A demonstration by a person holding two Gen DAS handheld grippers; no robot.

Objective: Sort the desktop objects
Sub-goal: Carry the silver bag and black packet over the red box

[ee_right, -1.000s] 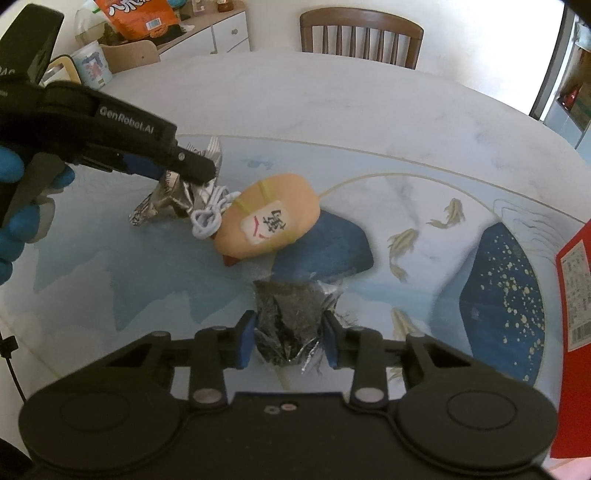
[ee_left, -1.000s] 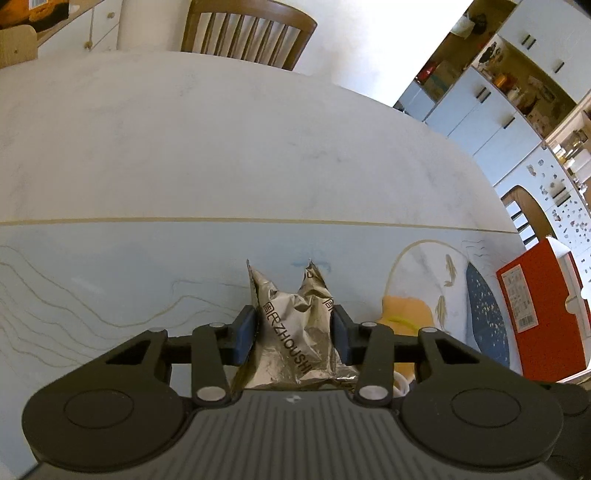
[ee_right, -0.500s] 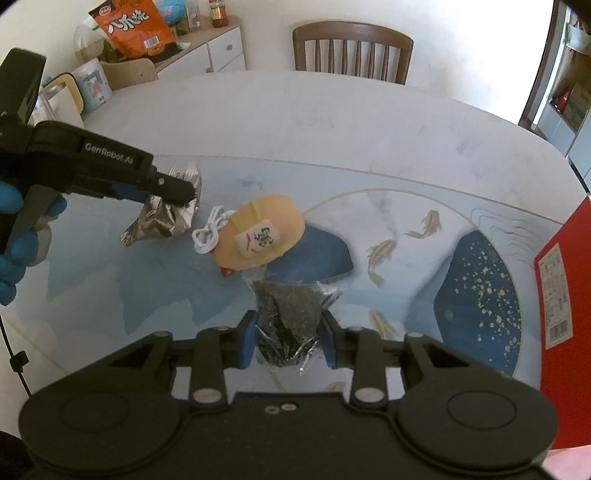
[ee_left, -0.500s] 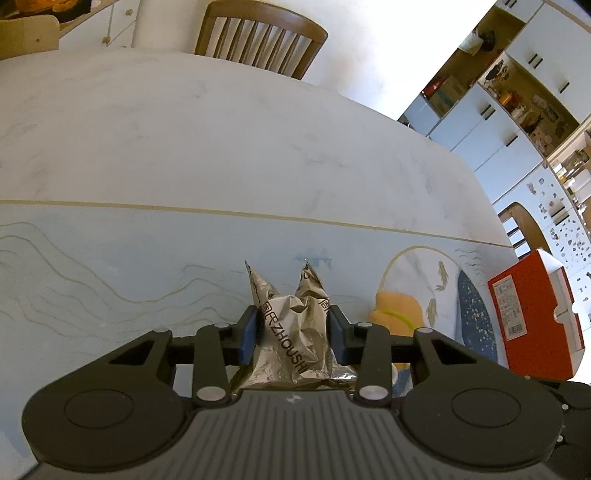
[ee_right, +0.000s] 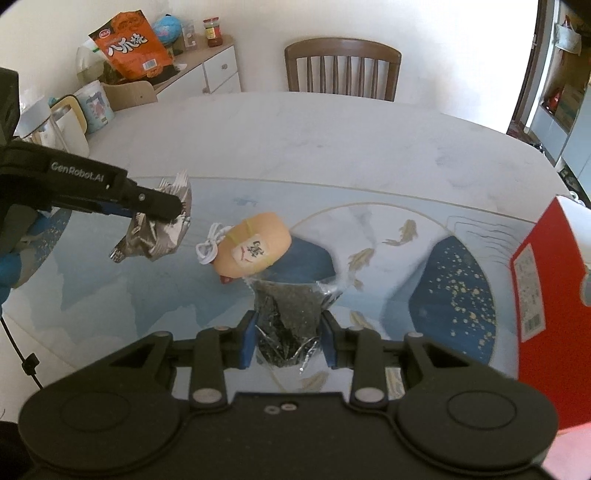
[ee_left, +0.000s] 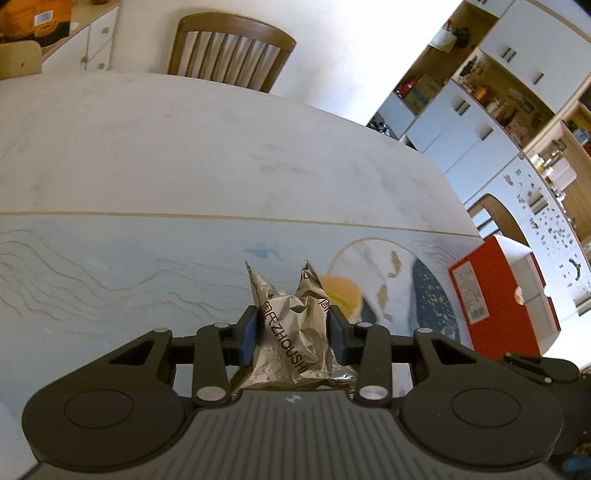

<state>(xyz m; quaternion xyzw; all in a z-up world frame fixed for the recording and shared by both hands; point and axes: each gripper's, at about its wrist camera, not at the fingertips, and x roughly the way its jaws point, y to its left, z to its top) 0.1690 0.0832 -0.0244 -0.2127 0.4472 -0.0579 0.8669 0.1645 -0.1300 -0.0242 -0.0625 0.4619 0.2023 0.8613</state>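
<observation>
Both loads lifted, mid-carry. Left claw (ee_left: 293,332) pinching crumpled silver foil packet (ee_left: 295,343); right claw (ee_right: 288,341) pinching dark clear-wrapped seaweed pack (ee_right: 288,314). Next, I judge: carry toward red box (ee_right: 532,291), 3 o'clock.

A wooden chair (ee_right: 341,68) stood at the far edge of the bench (ee_right: 332,140). On the white cabinet (ee_right: 218,75) at far left sat an orange snack bag (ee_right: 131,46), a globe (ee_right: 166,29) and a jar (ee_right: 212,32). White cupboards (ee_left: 476,122) lined the right.
</observation>
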